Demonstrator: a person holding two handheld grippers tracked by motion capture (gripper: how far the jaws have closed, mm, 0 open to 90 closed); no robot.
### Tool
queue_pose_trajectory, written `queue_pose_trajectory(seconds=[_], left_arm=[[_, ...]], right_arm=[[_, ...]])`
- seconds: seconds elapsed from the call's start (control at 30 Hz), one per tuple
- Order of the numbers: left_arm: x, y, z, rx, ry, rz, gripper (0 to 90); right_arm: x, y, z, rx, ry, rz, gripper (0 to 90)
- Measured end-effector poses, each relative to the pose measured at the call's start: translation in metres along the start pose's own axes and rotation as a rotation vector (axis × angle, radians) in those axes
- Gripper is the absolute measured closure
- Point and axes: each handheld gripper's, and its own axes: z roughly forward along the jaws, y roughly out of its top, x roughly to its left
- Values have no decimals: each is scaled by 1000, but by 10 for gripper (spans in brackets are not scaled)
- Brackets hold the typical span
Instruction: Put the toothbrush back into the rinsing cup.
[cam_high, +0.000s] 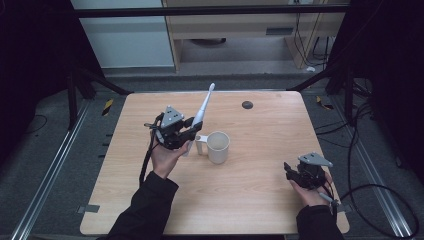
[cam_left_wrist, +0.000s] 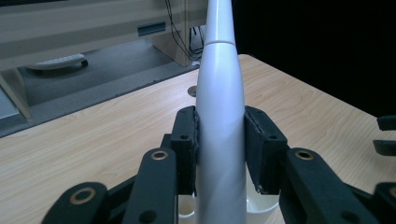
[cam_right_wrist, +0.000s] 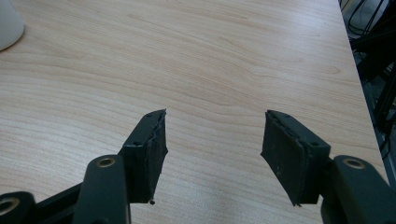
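Note:
A white electric toothbrush (cam_high: 202, 112) stands tilted, head up and leaning to the far right, with my left gripper (cam_high: 192, 132) shut on its thick handle. In the left gripper view the toothbrush handle (cam_left_wrist: 219, 140) sits squeezed between both black pads, above the rim of a white mug (cam_left_wrist: 259, 210). The white mug (cam_high: 218, 147) stands upright mid-table, just right of that gripper, its handle facing left. My right gripper (cam_high: 288, 171) rests low at the near right of the table, open, with bare wood between its pads (cam_right_wrist: 149, 149).
The wooden table (cam_high: 260, 180) has a small dark round disc (cam_high: 247, 104) near its far edge. Black frame legs and cables flank the table on both sides. A corner of the mug (cam_right_wrist: 9, 23) shows at top left in the right gripper view.

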Motion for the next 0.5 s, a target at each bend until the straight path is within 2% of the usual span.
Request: queue_pose_trajectory(seconds=[0.5], left_arm=[[-17, 17, 36, -45, -35, 3, 662]], right_arm=[[1, 0, 2, 1, 8, -4, 394]])
